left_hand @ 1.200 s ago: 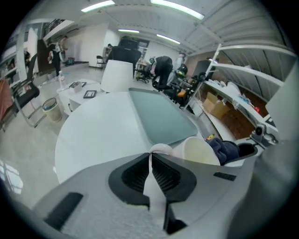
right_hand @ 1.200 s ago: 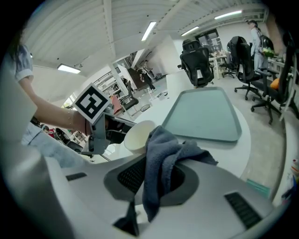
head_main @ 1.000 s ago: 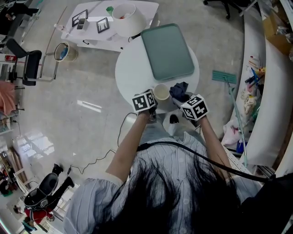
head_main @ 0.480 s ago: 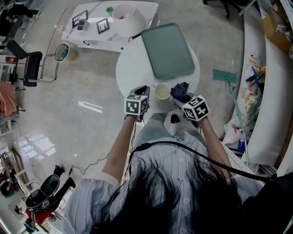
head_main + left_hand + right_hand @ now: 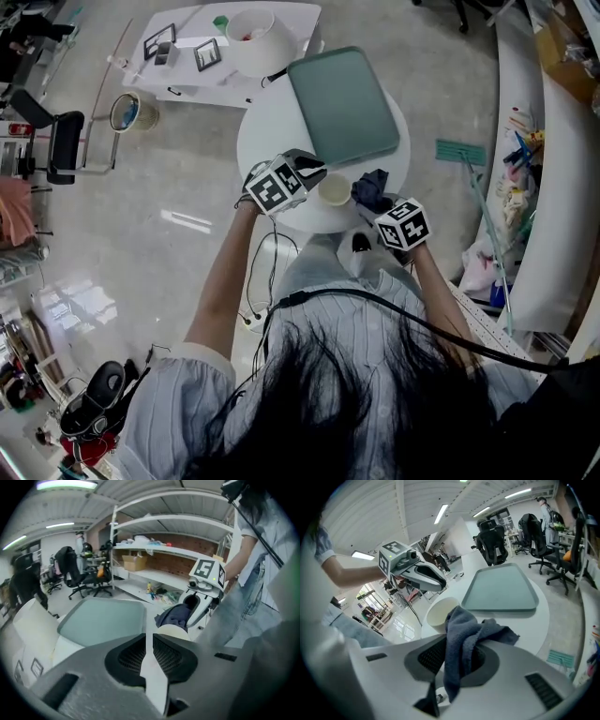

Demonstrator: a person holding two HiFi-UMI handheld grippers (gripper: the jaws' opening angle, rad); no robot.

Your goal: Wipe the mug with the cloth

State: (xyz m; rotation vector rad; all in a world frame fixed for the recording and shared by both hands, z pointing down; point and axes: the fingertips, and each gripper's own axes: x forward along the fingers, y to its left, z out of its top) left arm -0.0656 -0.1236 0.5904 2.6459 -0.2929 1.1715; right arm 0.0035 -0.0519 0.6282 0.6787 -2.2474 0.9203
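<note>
Moved: left hand-held gripper [image 5: 146,641], a second ago low at the bench's near edge beside the mug, now raised, rolled over and drawn off toward the left edge. Mug and right hand-held gripper unchanged.

Left hand-held gripper: jaws together bar a thin slit, nothing between them.

Right hand-held gripper [image 5: 459,643]: clamped on cloth [image 5: 478,627], which is dark blue and bunched, with its ends hanging loose.

Mug [image 5: 334,189]: cream, upright, unheld. Stands close to the near edge of the round white bench [image 5: 272,131], between the two grippers. Cloth just beside its right rim; contact unclear.

Tray [image 5: 342,105]: green, on the far half of the bench.

Risk, as judged: with nothing gripping the mug, a wiping push from the cloth could slide or tip it toward the near edge. Loose cloth ends could snag the rim and drag it.
</note>
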